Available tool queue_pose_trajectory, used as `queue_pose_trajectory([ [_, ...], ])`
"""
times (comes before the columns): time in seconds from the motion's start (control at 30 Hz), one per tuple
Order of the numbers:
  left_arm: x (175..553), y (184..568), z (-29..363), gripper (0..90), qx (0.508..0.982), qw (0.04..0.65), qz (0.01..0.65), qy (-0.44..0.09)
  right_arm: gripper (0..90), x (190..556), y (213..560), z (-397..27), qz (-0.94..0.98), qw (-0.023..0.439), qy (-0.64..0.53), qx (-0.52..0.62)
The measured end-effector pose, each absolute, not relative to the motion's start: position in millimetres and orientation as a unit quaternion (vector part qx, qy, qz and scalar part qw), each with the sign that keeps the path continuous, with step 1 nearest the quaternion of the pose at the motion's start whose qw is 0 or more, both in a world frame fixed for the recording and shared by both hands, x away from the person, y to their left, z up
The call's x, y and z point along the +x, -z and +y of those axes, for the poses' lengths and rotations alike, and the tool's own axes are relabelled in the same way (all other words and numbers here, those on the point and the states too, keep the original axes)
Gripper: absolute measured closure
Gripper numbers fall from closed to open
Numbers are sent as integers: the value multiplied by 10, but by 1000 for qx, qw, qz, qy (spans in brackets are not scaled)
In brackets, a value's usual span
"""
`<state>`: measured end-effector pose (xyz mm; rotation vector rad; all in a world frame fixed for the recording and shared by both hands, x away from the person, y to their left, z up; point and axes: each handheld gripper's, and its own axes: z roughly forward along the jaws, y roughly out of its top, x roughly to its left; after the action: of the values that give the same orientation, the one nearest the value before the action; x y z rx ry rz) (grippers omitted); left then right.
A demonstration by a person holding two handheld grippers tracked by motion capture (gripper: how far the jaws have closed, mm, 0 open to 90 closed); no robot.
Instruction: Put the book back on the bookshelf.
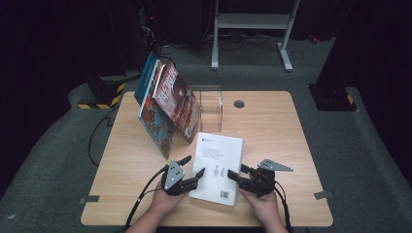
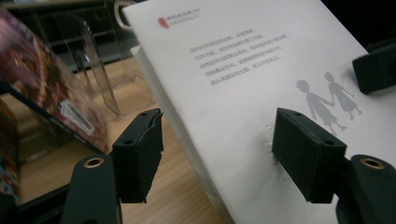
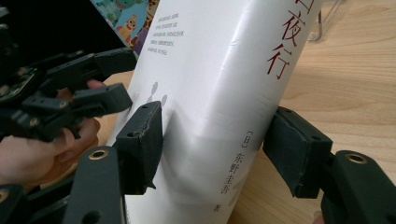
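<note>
Book [image 1: 219, 166] lies by the table's [image 1: 272, 131] near edge, right gripper [image 1: 238, 175] clamped across its spine; left gripper [image 1: 193, 166] straddles the other edge, jaws apart, not pressing. Judged step: getting hold before lifting; next, the left jaws must close, then both raise it toward the stand [image 1: 210, 106].

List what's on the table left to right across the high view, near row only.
left gripper → white book → right gripper

A book [image 1: 219, 166] lies on the desk [image 1: 272, 126] near its front edge; leaning books [image 1: 165, 104] stand behind-left, beside a clear stand [image 1: 210, 104].
</note>
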<state>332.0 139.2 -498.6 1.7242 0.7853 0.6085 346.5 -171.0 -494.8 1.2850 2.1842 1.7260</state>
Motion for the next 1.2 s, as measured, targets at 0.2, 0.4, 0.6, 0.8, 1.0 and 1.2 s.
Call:
queue_pose_trajectory([
  [0.2,3419,5006,1475,291,719,562,361,-193,381,3457,4943,-1705,712,42,-563,416],
  [0.4,3515,5047,1524,200,713,571,388,-125,381,3443,4933,-1698,715,51,-565,408],
  [0.6,3563,5099,1497,141,718,576,384,-70,380,3424,4918,-1687,718,60,-567,399],
  [0.8,3576,5103,1485,144,721,580,375,-51,380,3400,4891,-1671,723,72,-567,388],
  [1.0,3571,5089,1430,133,730,578,362,-44,380,3379,4862,-1649,728,83,-567,377],
  [1.2,3583,5090,1419,117,730,577,364,-35,380,3367,4854,-1639,728,88,-569,373],
])
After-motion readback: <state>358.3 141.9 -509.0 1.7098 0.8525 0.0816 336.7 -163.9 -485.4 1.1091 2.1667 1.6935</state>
